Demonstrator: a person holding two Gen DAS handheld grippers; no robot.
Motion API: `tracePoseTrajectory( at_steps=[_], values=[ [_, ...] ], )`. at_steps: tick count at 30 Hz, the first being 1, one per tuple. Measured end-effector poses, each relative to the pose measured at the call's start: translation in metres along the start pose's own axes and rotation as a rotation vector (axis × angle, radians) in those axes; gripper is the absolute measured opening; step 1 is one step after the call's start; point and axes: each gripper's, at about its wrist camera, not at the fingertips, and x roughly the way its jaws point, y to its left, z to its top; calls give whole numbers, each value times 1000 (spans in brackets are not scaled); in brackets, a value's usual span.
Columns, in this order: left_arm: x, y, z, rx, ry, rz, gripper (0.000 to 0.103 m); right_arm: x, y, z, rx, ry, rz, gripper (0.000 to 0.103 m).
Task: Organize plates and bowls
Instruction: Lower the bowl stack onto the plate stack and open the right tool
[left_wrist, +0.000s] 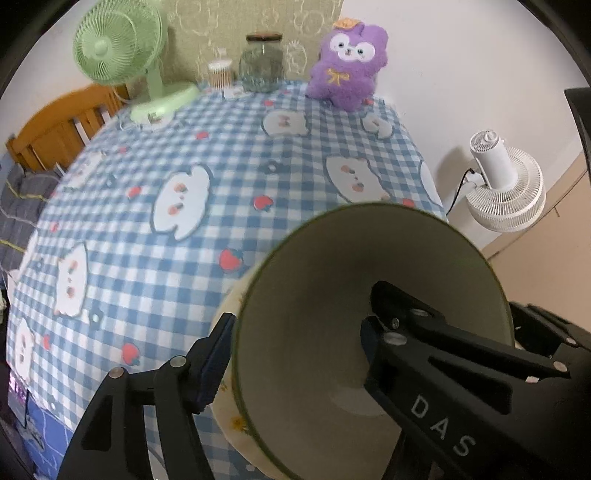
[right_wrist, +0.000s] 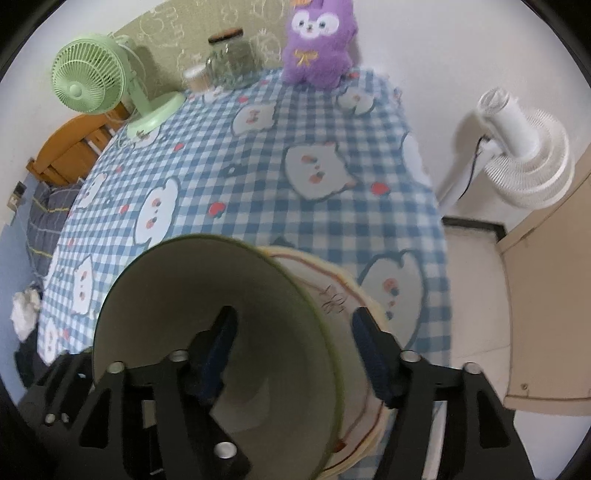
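The bowl (left_wrist: 373, 332) stands on a stack of plates (right_wrist: 343, 295) near the front edge of the bench (left_wrist: 221, 177), which is covered by a checked cloth.

Left tongs (left_wrist: 295, 343): spread, straddling the bowl's left wall — one finger outside, one inside. No pad appears to press on the rim; the bowl rests on its own.

Right tongs (right_wrist: 295, 350): likewise spread, straddling the right wall, with the inner finger in the bowl and the outer finger above the plates. No grip is evident.

Judged stage: the bowl is released on the stack, and withdrawal is the next move.

Risks from here:
- Each tongs has a finger inside the bowl. A sideways or tilted retreat could hook the rim and tip or drag the bowl off the plates.
- The stack sits near the bench edge; a nudge toward the person could slide plates and bowl over it.
- The right outer finger hangs just above the plate rim — dropping it could shift the stack.

The fan (left_wrist: 110, 48), jar (left_wrist: 262, 62) and plush (left_wrist: 347, 62) stand well apart at the far side.
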Motion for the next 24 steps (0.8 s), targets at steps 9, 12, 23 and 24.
tracePoseTrajectory(
  at_steps=[9,12,23,24],
  values=[
    [-28,1,2,40,-83,-25,90,-31,11,-1,-22,-84,-12,93],
    [-41,2,2,71,-115,-16,94,-43,18,-2,-26,-110,-19,95],
    [-89,41,-2,103,-198,-18,98,-92,59,-17,-4,-243,-72,100],
    [-93,47,-3,106,-206,-20,98,-96,63,-20,2,-255,-77,100]
  ],
)
